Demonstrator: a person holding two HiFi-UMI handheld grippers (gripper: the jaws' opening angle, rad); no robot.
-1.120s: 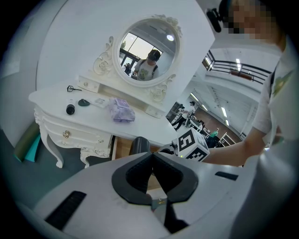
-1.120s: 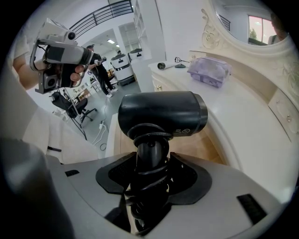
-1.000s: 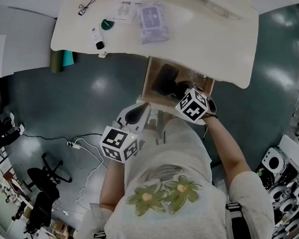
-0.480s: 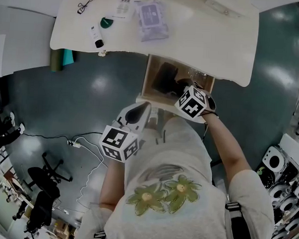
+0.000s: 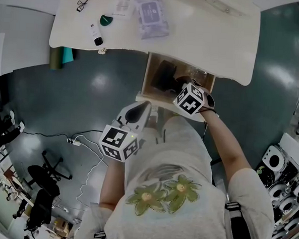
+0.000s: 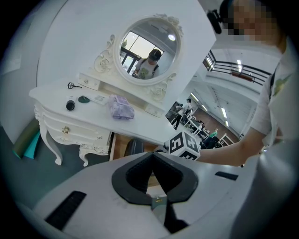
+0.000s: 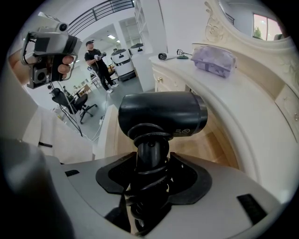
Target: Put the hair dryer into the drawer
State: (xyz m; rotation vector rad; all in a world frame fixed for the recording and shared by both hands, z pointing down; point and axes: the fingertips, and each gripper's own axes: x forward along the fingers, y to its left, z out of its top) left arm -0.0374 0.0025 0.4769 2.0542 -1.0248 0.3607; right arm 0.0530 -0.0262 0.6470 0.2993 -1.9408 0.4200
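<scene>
**Head view.** The white table (image 5: 220, 40) spans the top of the frame. Its wooden drawer (image 5: 150, 86) stands pulled out toward you. Your right claw (image 5: 184, 91), topped by its marker cube (image 5: 192, 100), reaches over the open drawer. The dark hair dryer (image 5: 166, 76) shows inside the drawer's outline, just ahead of that claw. Your left claw (image 5: 139, 110) is held close to your body, near the drawer's front edge and apart from it. A purple pack (image 5: 152, 15) and a small bottle (image 5: 96, 37) lie on the table top, well apart from each other.

**Left gripper view.** The left claw (image 6: 153, 158) is pressed together with nothing between its jaws. Beyond it you see the table with an oval mirror (image 6: 149, 49) and the purple pack (image 6: 120, 106). Under the table edge are the open drawer (image 6: 117, 145), the hair dryer's dark barrel (image 6: 134, 147) and the right claw's marker cube (image 6: 184, 144).

**Right gripper view.** The right claw (image 7: 152, 163) is pinching the hair dryer (image 7: 161, 116) by its handle, around which a black cord (image 7: 148, 140) is coiled. The barrel lies crosswise over the drawer's wooden floor (image 7: 212, 144). You cannot tell whether it touches the wood. At upper left your hand (image 7: 65, 63) holds the left claw (image 7: 46, 46).
</scene>
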